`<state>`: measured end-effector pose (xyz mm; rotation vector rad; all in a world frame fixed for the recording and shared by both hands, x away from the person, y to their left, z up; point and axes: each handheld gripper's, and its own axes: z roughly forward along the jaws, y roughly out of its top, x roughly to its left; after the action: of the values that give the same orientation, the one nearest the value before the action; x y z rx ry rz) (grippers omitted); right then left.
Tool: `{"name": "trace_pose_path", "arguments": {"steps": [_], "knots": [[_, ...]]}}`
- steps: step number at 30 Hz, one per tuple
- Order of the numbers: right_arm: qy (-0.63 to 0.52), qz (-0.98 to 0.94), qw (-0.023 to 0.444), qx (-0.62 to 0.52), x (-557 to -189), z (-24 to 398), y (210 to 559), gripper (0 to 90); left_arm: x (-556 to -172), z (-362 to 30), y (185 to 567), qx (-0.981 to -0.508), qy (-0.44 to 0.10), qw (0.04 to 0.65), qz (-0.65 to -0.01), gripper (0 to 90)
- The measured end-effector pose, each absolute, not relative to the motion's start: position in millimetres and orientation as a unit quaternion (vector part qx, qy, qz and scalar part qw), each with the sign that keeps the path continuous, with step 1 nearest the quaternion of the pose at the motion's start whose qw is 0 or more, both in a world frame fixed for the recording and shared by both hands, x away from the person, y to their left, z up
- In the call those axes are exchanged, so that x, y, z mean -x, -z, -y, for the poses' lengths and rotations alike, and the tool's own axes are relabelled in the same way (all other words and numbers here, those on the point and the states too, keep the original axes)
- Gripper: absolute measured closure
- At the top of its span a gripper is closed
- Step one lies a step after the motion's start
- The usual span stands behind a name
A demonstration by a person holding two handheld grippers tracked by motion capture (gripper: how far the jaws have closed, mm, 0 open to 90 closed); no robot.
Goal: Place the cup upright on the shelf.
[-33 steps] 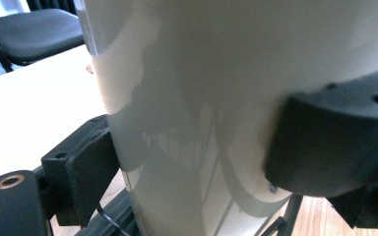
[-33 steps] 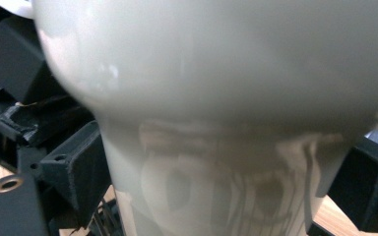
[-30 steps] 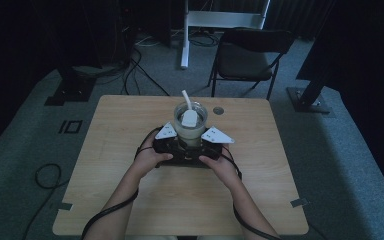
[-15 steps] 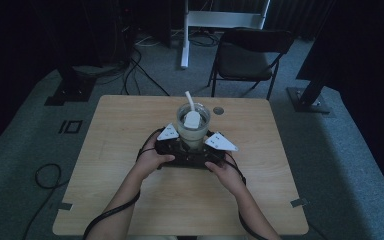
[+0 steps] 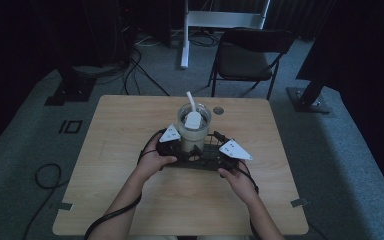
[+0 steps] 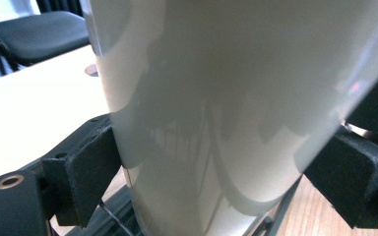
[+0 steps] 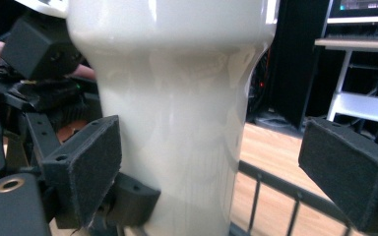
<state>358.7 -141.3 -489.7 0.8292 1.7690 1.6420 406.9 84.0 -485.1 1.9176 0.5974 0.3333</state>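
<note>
1. Tumbler (image 5: pixel 193 131), pale and tall, stands in a black wire rack (image 5: pixel 206 157) mid-worktop (image 5: pixel 130 200).
2. Left claw (image 6: pixel 216 172) clamps the tumbler's body, likely to steady it.
3. Right claw (image 7: pixel 231 172) spread wide, one pad touching, the other clear.

No text, label, brand, number or sign can be read in any view. The cup (image 5: pixel 194 127) shows a plain pale wall with reflections only, the bench (image 5: pixel 130 200) is bare wood, and the grey plates on the tongs carry no marks that can be made out.
</note>
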Motion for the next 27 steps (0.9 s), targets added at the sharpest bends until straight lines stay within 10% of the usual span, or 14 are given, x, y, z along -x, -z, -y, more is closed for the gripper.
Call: {"name": "trace_pose_path", "arguments": {"steps": [27], "knots": [[-0.596, -0.641, 0.311, -0.37, -330.8, 219.1, 490.9, 9.1, -368.4, -146.1, 470.8, -0.748, -0.161, 0.57, -0.299, 9.7]]}}
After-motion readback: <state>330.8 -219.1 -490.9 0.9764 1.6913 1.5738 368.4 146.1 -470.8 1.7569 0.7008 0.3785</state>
